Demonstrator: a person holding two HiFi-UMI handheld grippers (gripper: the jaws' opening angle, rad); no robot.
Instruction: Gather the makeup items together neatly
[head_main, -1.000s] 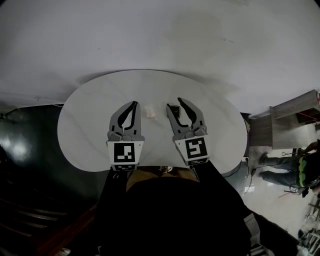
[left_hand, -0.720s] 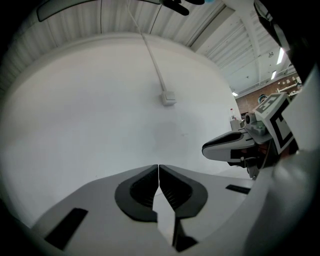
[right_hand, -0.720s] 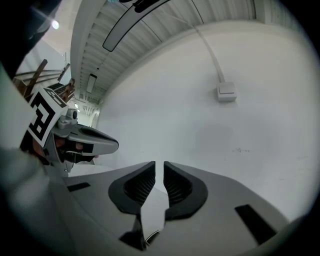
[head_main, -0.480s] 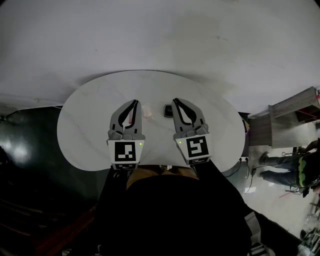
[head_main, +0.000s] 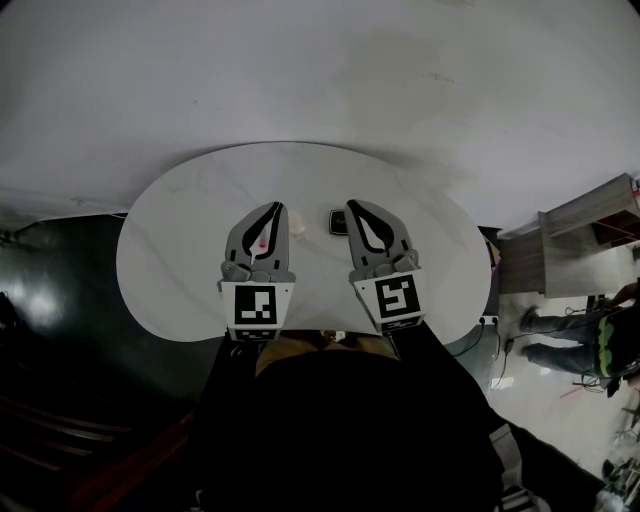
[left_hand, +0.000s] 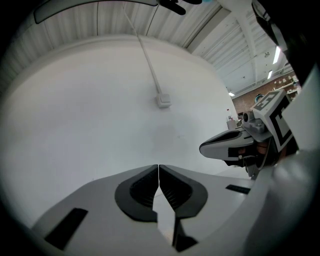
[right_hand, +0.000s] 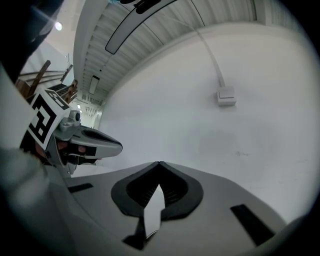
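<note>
White marble-look table (head_main: 180, 250) lies under me, with both my tongs held over its near middle. My left tongs (head_main: 277, 208) are clenched, the tips meeting with nothing between them; their own view shows only bare wall past the closed tips (left_hand: 158, 166). My right tongs (head_main: 352, 206) are clenched as well and just as empty (right_hand: 158, 163).

The makeup pieces sit between and under the two tools. A small black case (head_main: 338, 221) lies on the table just left of my right tongs' tip, almost touching its side, so the right hand is clearly the nearer one. It is too small for me to tell its long axis. A pale little piece (head_main: 297, 229) rests midway between the tongs, slightly nearer the left one. Something pink (head_main: 262, 241) shows through the gap in my left tongs' frame, so I judge it lies on the table right beneath them.

To take the black case, I reckon the right tongs must part and shift a touch left.
</note>
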